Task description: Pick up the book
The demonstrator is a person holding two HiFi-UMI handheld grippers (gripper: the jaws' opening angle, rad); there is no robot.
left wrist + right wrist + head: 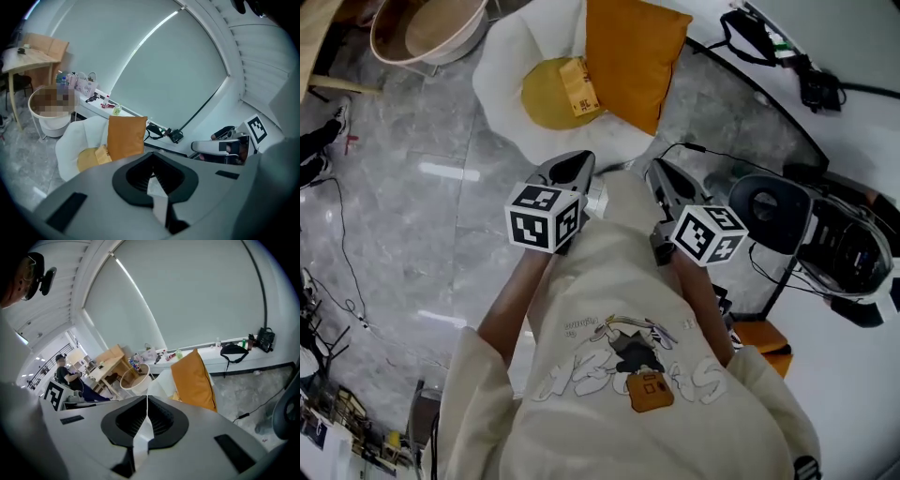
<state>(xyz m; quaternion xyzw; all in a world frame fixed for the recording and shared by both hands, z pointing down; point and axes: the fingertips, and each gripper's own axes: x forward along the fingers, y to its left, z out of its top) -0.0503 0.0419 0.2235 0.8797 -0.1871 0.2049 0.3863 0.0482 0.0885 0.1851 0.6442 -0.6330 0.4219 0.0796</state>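
Note:
A tan book (578,86) lies on the yellow seat cushion (546,94) of a white chair (511,66), beside an upright orange pillow (630,56). In the left gripper view the book (101,153) shows left of the pillow (125,136). My left gripper (575,167) is held in front of the person's chest, short of the chair, its jaws shut on nothing (152,169). My right gripper (661,174) sits beside it, jaws also closed and empty (146,411). Both point toward the chair from a distance.
A round white basket (427,28) stands left of the chair on the grey marble floor (422,206). A black chair base (769,211) and cables lie at the right. A black bag (759,37) rests on the white sill. A person (65,373) sits at a wooden desk far off.

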